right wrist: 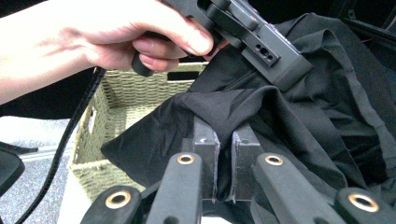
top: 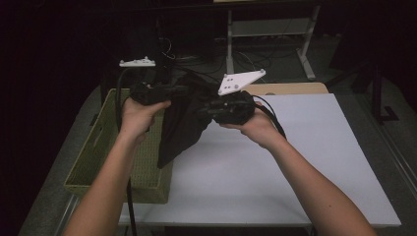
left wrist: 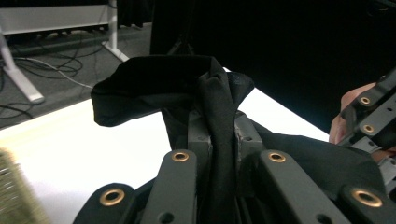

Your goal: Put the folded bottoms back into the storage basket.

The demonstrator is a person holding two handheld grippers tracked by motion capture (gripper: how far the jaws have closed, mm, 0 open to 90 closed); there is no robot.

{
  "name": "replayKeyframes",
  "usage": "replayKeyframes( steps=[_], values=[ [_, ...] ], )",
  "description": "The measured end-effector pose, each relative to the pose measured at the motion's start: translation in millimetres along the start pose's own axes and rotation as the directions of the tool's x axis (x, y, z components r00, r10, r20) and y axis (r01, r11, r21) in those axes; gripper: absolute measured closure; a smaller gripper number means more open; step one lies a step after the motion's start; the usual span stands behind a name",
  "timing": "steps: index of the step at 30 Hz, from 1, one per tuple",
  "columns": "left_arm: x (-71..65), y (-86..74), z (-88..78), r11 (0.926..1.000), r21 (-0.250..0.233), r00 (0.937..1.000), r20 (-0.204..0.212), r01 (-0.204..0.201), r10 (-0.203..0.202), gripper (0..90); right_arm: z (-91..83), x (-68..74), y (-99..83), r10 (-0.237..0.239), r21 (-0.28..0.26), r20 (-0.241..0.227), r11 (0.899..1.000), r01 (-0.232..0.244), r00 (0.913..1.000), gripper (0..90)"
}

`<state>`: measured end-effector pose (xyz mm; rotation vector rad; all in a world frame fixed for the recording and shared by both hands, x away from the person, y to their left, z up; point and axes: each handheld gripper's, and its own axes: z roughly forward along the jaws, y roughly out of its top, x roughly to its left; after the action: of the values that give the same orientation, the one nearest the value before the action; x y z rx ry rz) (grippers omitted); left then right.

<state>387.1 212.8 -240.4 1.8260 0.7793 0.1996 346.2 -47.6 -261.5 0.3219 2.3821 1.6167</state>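
Note:
A black cloth garment (top: 184,120) hangs in the air between both grippers, above the left part of the white table (top: 275,162). My left gripper (top: 184,90) is shut on a bunched fold of the garment (left wrist: 219,116), pinched between its pads. My right gripper (top: 204,109) is shut on another fold (right wrist: 224,112), with the cloth draped over its pads. In the right gripper view the other hand and the left gripper (right wrist: 261,44) sit close above the cloth. The garment's lower corner dangles toward the basket's edge.
A woven green-tan basket (top: 105,157) stands at the table's left edge, below the cloth (right wrist: 116,107). Beyond the table are white desk legs (top: 307,44) and cables on the floor (left wrist: 51,65). A wooden board (top: 290,88) lies at the table's far edge.

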Motion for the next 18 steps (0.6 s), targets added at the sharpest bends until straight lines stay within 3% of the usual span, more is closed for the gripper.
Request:
replayKeyframes(
  steps=[9,18],
  values=[
    [27.1,-8.2,-33.6,1.0000,-0.002,0.9983,-0.059,0.000,0.000,80.6,37.5,8.6,13.9,-0.014,0.009,-0.041,1.000,0.015,0.9990,83.0],
    [54.0,-23.6,-61.9,0.9999,0.001,0.9907,-0.136,0.011,-0.011,80.7,77.3,20.9,24.6,-0.028,0.030,-0.094,0.999,0.031,0.9952,83.0]
  ],
)
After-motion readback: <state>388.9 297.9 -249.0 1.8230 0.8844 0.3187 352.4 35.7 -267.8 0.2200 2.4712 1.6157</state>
